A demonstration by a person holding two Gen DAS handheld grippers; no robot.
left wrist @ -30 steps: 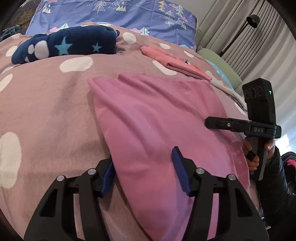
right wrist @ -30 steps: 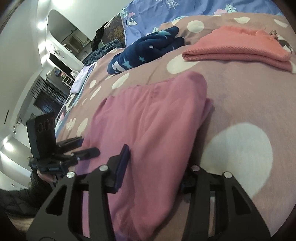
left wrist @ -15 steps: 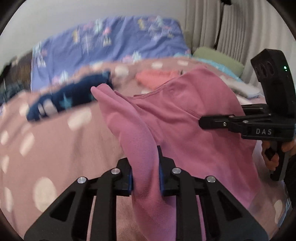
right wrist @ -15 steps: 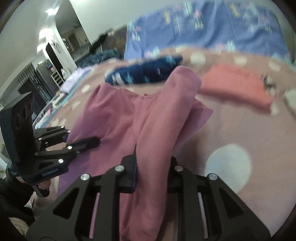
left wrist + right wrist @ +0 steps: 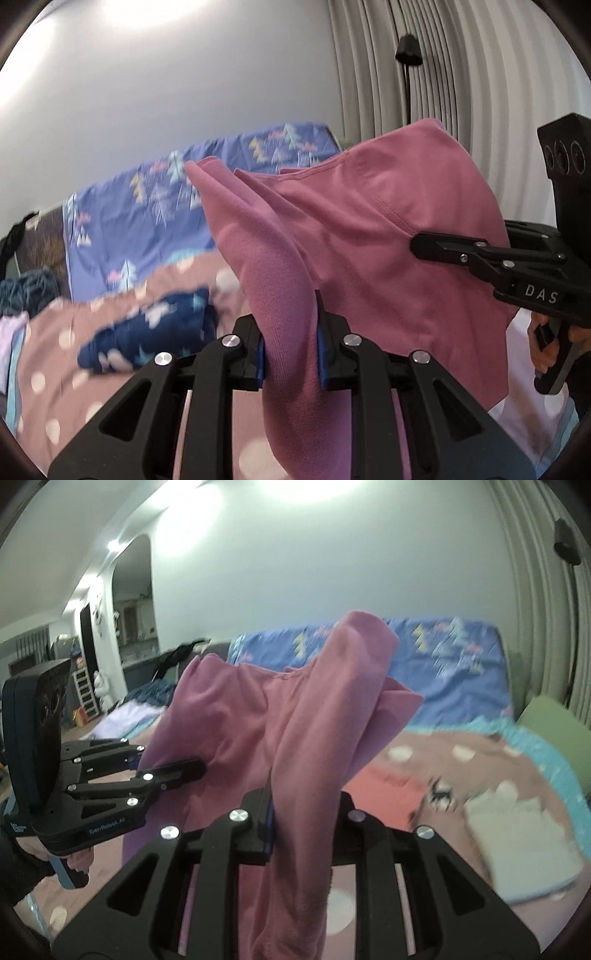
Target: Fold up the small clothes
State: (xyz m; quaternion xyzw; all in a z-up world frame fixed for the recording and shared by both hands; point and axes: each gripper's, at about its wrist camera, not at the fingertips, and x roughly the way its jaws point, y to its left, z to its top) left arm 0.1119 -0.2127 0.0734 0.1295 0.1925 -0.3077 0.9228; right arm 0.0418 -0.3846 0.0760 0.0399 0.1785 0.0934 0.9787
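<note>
A pink garment (image 5: pixel 369 236) hangs in the air above the bed, held by both grippers. My left gripper (image 5: pixel 290 354) is shut on one bunched edge of it. My right gripper (image 5: pixel 301 819) is shut on the other edge (image 5: pixel 314 738); it also shows at the right of the left wrist view (image 5: pixel 480 254). The left gripper shows at the left of the right wrist view (image 5: pixel 147 771). The cloth sags between the two and hides most of the bed beneath.
The pink bedspread with white dots (image 5: pixel 74 350) lies below. On it are a navy star-patterned garment (image 5: pixel 155 332), a folded coral garment (image 5: pixel 384 794) and a pale folded cloth (image 5: pixel 517 834). A blue patterned quilt (image 5: pixel 443 664), curtains and a floor lamp (image 5: pixel 408 51) stand behind.
Both grippers closed on the pink garment's edges and lifted it off the bed. The views tilted up toward the wall and ceiling.
</note>
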